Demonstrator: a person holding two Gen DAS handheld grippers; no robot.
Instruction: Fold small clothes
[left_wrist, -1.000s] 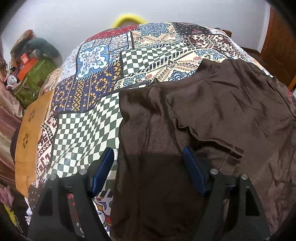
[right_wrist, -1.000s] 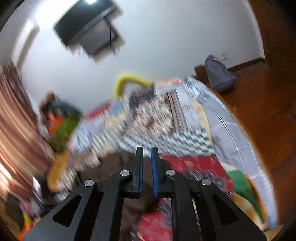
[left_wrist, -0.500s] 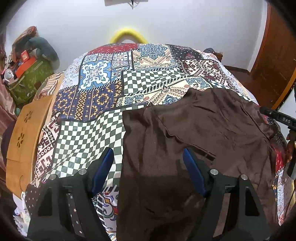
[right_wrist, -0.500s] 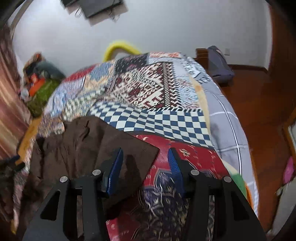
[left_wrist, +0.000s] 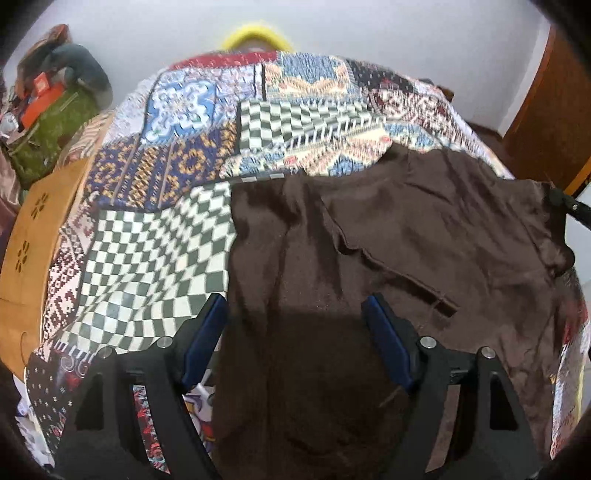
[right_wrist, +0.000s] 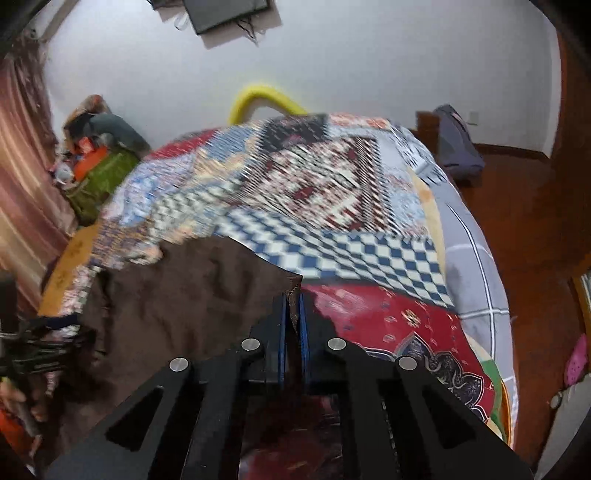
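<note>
A dark brown garment (left_wrist: 424, 229) lies spread on the patchwork bedspread (left_wrist: 155, 236). My left gripper (left_wrist: 293, 301) hovers open above the garment's near left part, one blue finger over the checked cloth and the other over the brown fabric, with nothing between the pads. In the right wrist view my right gripper (right_wrist: 292, 297) is shut on the garment's (right_wrist: 177, 295) far right corner, and a fold of brown fabric stands up between the pads. That corner looks raised off the bed. The right gripper's tip (left_wrist: 569, 206) shows at the right edge of the left wrist view.
A yellow hoop (right_wrist: 258, 96) stands at the bed's far end. A pile of bags and boxes (left_wrist: 48, 110) and a wooden board (left_wrist: 33, 236) lie left of the bed. Right of the bed is wooden floor (right_wrist: 524, 229) with a grey bag (right_wrist: 458, 147).
My right gripper went from shut and empty, to open over the garment's corner, to shut on that corner. The left gripper stayed open and drew back slightly.
</note>
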